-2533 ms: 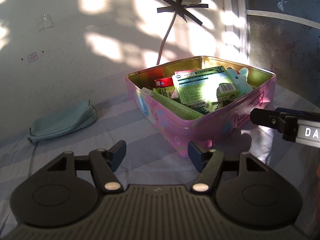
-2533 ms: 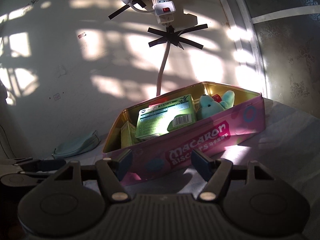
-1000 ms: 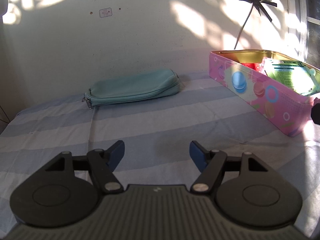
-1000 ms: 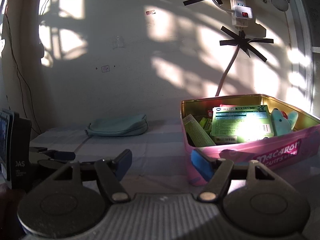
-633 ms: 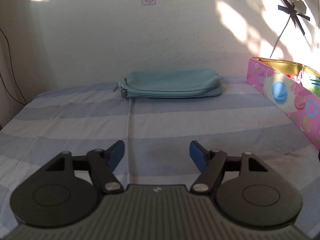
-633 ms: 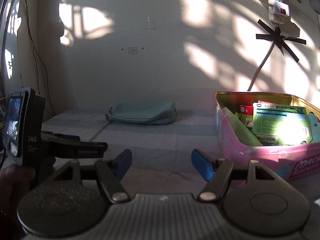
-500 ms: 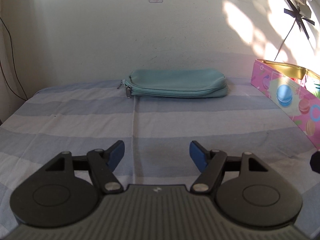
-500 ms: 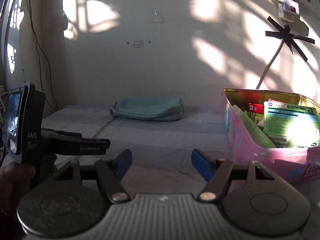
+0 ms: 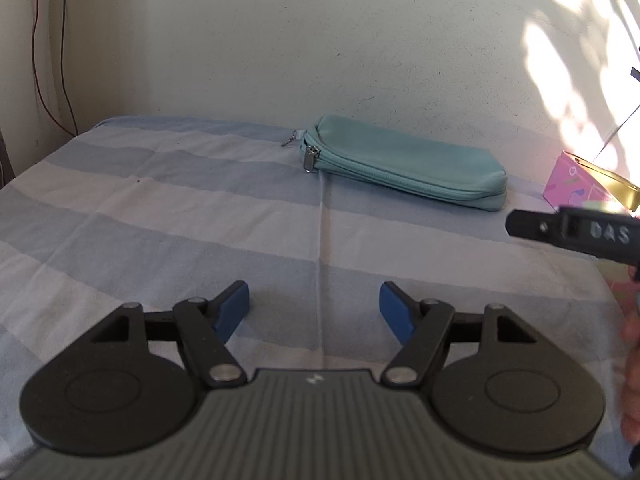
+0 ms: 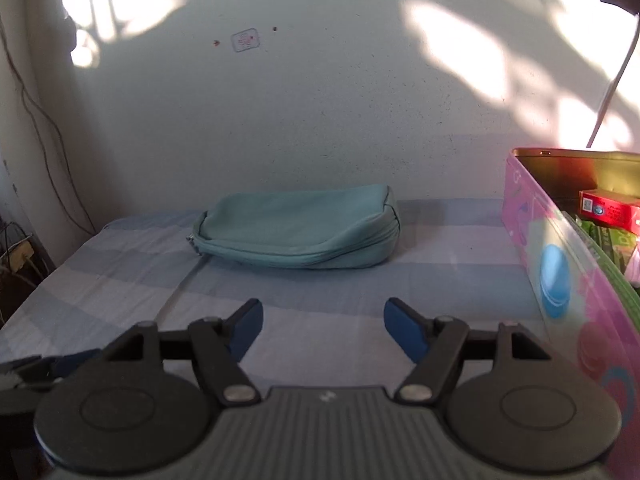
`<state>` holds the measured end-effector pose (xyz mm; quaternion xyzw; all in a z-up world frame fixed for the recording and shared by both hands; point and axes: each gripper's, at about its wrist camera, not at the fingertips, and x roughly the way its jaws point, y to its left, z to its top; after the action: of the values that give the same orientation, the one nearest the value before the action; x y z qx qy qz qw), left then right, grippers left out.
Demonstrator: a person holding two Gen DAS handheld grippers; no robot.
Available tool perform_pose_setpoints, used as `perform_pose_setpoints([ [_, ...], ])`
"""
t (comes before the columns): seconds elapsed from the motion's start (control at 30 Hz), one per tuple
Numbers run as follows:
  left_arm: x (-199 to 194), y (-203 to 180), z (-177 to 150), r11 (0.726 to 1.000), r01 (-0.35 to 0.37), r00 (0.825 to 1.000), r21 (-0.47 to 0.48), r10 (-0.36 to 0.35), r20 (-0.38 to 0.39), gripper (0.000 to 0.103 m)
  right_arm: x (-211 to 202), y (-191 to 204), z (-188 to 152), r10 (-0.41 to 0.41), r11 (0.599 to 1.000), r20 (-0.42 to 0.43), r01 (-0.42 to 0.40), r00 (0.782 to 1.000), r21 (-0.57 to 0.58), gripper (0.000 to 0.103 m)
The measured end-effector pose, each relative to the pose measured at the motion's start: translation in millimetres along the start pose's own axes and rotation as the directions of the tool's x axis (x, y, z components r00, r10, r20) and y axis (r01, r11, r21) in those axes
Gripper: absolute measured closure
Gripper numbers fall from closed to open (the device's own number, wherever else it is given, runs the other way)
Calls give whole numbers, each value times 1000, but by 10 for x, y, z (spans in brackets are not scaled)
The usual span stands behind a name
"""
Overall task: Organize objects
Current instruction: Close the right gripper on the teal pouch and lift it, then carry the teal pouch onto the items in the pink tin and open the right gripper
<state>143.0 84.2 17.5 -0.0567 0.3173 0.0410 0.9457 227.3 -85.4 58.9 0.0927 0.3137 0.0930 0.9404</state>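
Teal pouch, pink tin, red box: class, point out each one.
teal pouch point(image 10: 296, 232), right wrist view, middle of its side.
pink tin point(image 10: 560, 280), right wrist view, outer wall.
red box point(image 10: 612, 212), right wrist view, front face.

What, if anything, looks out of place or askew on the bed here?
Only the teal zip pouch: it lies loose on the striped sheet by the wall, outside the pink biscuit tin that holds the other items. Nothing looks spilled or damaged.
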Motion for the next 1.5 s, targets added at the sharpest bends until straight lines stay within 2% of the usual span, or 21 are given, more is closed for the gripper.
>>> perform_pose_setpoints([
  [0.13, 31, -23, -2, 1000, -7, 1000, 6, 7, 1, 27, 458, -280, 249, -20, 984, -12, 22, 1000, 179, 31],
  [0.23, 39, -35, 9, 1000, -3, 1000, 6, 3, 0, 25, 720, -403, 363, -45, 971, -20, 48, 999, 234, 31],
  [0.3, 59, -36, 22, 1000, -2, 1000, 9, 2, -1, 25, 867, -438, 423, -50, 967, -38, 58, 998, 250, 36],
  [0.33, 58, -33, 26, 1000, -1, 1000, 9, 1, -1, 25, 908, -415, 444, -50, 971, -42, 58, 998, 232, 50],
  [0.37, 58, -23, 31, 1000, 2, 1000, 5, -2, -1, 25, 938, -386, 458, -34, 976, -53, 44, 998, 214, 56],
  [0.43, 55, 12, 51, 1000, 6, 1000, -9, -6, -2, 25, 895, -314, 441, -56, 982, -48, 64, 997, 175, 60],
  [0.53, 36, 128, 94, 998, -20, 1000, -57, 21, 13, 25, 698, -299, 313, -29, 983, -52, 37, 998, 178, 64],
  [0.63, 4, 338, 148, 988, -42, 998, -148, 47, 35, 25, 352, -295, 105, 13, 983, -52, -4, 999, 182, 68],
  [0.77, -39, 555, 180, 968, -22, 998, -250, 37, 54, 25, -229, -286, -204, 63, 986, -44, -55, 997, 159, 72],
  [0.87, -86, 503, 168, 974, 16, 996, -226, 3, 87, 24, -709, -350, -440, 96, 982, -37, -88, 995, 166, 73],
  [0.93, -122, 383, 150, 983, 86, 991, -162, -67, 116, 23, -989, -435, -610, 120, 977, -44, -110, 992, 184, 73],
  [1.03, -225, 139, 76, 972, 233, 963, -21, -228, 142, 17, -1457, -647, -847, 171, 963, -60, -154, 983, 222, 73],
  [1.1, -267, -35, 5, 939, 339, 932, 66, -344, 113, 17, -1761, -792, -979, 181, 955, -53, -162, 982, 247, 73],
  [1.13, -277, -109, -28, 912, 399, 910, 97, -407, 84, 17, -1916, -875, -1061, 179, 955, -50, -161, 983, 249, 73],
  [1.2, -313, -263, -96, 859, 492, 865, 141, -500, 30, 17, -2215, -1015, -1199, 117, 968, -26, -108, 993, 225, 72],
  [1.3, -400, -502, -222, 810, 549, 831, 206, -556, -27, 17, -2579, -1163, -1363, -11, 981, 16, 8, 1000, 194, 66],
  [1.33, -420, -559, -245, 798, 562, 822, 216, -567, -45, 17, -2649, -1198, -1393, -45, 981, 31, 38, 999, 190, 58],
  [1.4, -446, -654, -300, 776, 587, 807, 230, -585, -81, 17, -2690, -1290, -1433, -80, 977, 50, 68, 996, 203, 56],
  [1.43, -450, -697, -315, 774, 588, 806, 236, -584, -94, 18, -2677, -1326, -1433, -69, 973, 52, 56, 996, 223, 56],
  [1.5, -428, -785, -360, 784, 567, 822, 252, -557, -116, 18, -2616, -1391, -1458, -46, 968, 49, 33, 998, 248, 54],
])
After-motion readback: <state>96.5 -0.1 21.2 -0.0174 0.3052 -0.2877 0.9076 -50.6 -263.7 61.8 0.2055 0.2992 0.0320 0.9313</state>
